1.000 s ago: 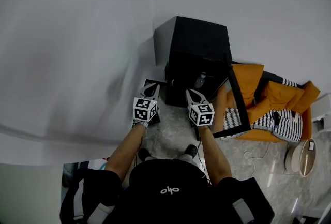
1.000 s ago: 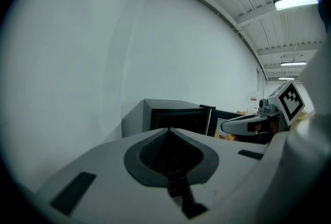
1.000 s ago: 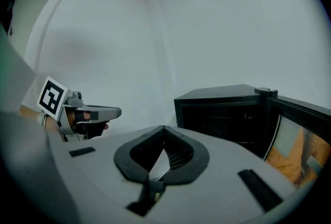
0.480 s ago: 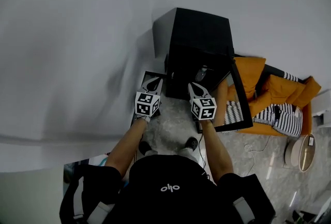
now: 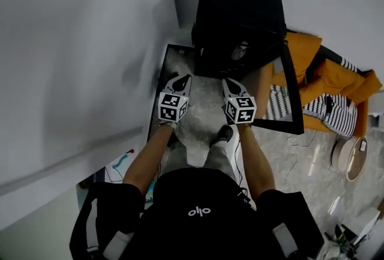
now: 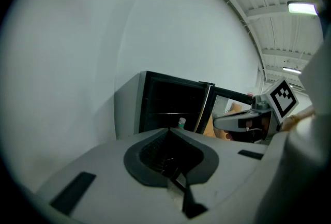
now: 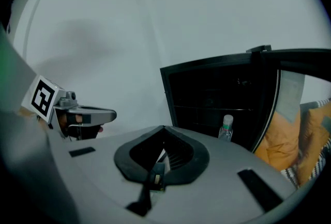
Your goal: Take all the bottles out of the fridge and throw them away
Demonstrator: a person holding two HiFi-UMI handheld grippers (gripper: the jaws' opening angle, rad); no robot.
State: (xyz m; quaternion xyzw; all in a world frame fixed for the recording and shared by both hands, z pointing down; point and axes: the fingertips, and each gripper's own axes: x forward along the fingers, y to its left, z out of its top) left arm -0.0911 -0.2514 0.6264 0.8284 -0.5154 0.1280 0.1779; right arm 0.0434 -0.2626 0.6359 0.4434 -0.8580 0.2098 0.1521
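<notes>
Right gripper view — clear bottle (image 7: pixel 226 128), pale cap, upright in fridge (image 7: pixel 204 94); left tongs (image 6: pixel 169 130), right tongs (image 7: pixel 164 128) closed, empty.

1. To my right, an orange cushioned seat (image 5: pixel 303 51) stands on the floor (image 5: pixel 282 175) against the far wall (image 5: pixel 78 42).
2. A black-and-white striped cloth (image 5: pixel 327 114) lies across the front of that seat.
3. Near the floor's right edge I see a round white thing with a tan rim (image 5: pixel 348 154). I can't tell what it is.
4. A thin white cable (image 5: pixel 297 154) lies looped on the grey marbled floor, between the seat and the round thing.
5. At my left, a sheet with coloured marks (image 5: pixel 120 160) lies along the foot of the white wall.
6. Overhead, a strip lamp (image 6: pixel 302 8) is lit on a ribbed ceiling.
</notes>
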